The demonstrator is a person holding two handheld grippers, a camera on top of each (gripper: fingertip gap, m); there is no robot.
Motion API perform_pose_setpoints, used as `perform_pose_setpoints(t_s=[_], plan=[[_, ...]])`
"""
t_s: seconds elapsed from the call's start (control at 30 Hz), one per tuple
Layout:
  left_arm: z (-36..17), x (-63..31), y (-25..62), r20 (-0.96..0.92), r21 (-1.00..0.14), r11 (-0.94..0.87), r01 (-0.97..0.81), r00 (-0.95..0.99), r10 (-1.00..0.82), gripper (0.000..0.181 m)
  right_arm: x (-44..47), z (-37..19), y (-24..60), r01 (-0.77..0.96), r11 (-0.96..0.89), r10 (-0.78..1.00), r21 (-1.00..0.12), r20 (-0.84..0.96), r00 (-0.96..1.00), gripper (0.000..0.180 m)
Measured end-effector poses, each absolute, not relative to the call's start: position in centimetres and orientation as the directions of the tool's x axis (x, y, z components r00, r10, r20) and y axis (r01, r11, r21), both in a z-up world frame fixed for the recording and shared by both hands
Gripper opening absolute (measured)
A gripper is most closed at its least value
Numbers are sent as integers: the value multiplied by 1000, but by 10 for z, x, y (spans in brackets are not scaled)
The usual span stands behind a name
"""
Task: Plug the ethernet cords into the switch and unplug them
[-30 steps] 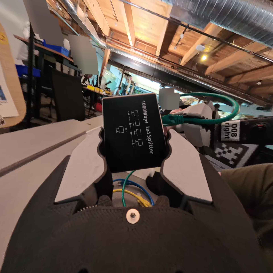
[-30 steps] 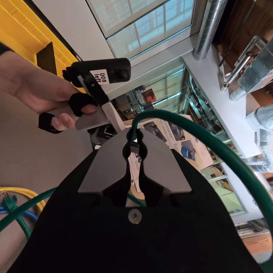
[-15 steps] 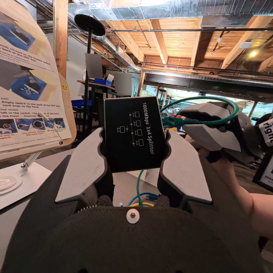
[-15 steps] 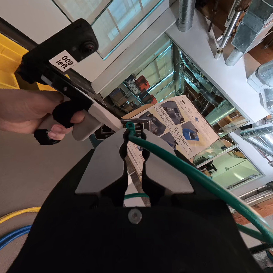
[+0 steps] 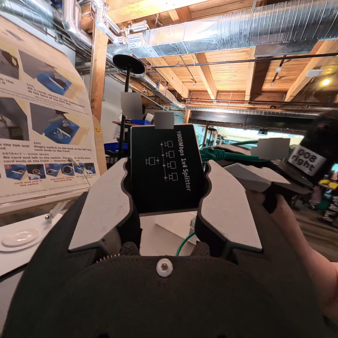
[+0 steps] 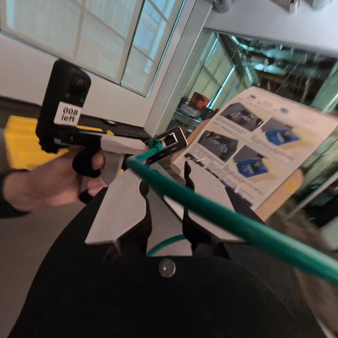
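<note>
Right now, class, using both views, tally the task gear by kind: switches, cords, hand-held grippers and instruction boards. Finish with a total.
switch: 1
green cord: 1
hand-held grippers: 2, the left hand-held gripper and the right hand-held gripper
instruction board: 1
Total: 5

White lettering marks the black switch [image 5: 165, 168], each camera's sticker [image 6: 67, 114] and the instruction poster [image 5: 42, 131].

Left tongs [image 5: 167, 171] clamped on load; right tongs [image 6: 165, 182] parted, loose.
</note>
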State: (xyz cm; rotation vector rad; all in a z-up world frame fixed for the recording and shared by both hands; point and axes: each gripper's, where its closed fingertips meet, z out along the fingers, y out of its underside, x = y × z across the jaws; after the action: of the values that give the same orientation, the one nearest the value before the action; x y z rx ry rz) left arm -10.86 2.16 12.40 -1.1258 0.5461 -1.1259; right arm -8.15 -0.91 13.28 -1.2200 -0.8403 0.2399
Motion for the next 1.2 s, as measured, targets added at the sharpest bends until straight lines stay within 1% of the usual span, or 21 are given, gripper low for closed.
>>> perform_pose_setpoints(t_s=[0.03,0.1,0.17,0.27,0.3,0.37,0.47,0.57,0.7,0.8,0.97,1.13,1.2], plan=[[125,-108,19,155,-909,27,416,395,-905,76,-83,131,-8,194,311,638,-930,356,682,39],[129,-108,15,127,-909,58,412,408,-904,75,-91,129,-11,70,243,755,-968,234,613,43],[133,-108,12,117,-906,70,418,405,-907,75,-99,131,-22,-70,186,867,-980,130,480,46],[135,-108,9,83,-906,105,409,416,-906,76,-99,137,-27,-249,29,944,-968,-56,325,51],[135,-108,8,73,-910,112,399,420,-904,76,-101,136,-27,-267,-21,953,-963,-101,287,53],[135,-108,10,54,-916,131,380,440,-896,76,-104,133,-24,-276,-70,947,-959,-150,283,58],[134,-107,9,51,-915,129,383,427,-903,76,-108,135,-31,-305,-105,955,-946,-182,234,59],[135,-108,9,34,-915,148,375,438,-899,76,-108,137,-32,-328,-118,954,-937,-199,225,59],[137,-106,6,34,-912,142,385,416,-909,76,-106,140,-35,-348,-53,964,-936,-139,227,62],[137,-105,5,17,-913,158,377,422,-907,76,-105,143,-40,-360,-60,975,-931,-132,179,70],[137,-101,3,-7,-931,159,328,421,-907,77,-103,147,-45,-382,-25,983,-924,-91,157,73],[136,-98,0,-24,-940,160,301,410,-912,77,-103,147,-51,-359,42,986,-932,-20,167,75],[133,-95,0,-23,-949,146,280,399,-917,79,-103,145,-53,-332,81,986,-940,27,165,69]])
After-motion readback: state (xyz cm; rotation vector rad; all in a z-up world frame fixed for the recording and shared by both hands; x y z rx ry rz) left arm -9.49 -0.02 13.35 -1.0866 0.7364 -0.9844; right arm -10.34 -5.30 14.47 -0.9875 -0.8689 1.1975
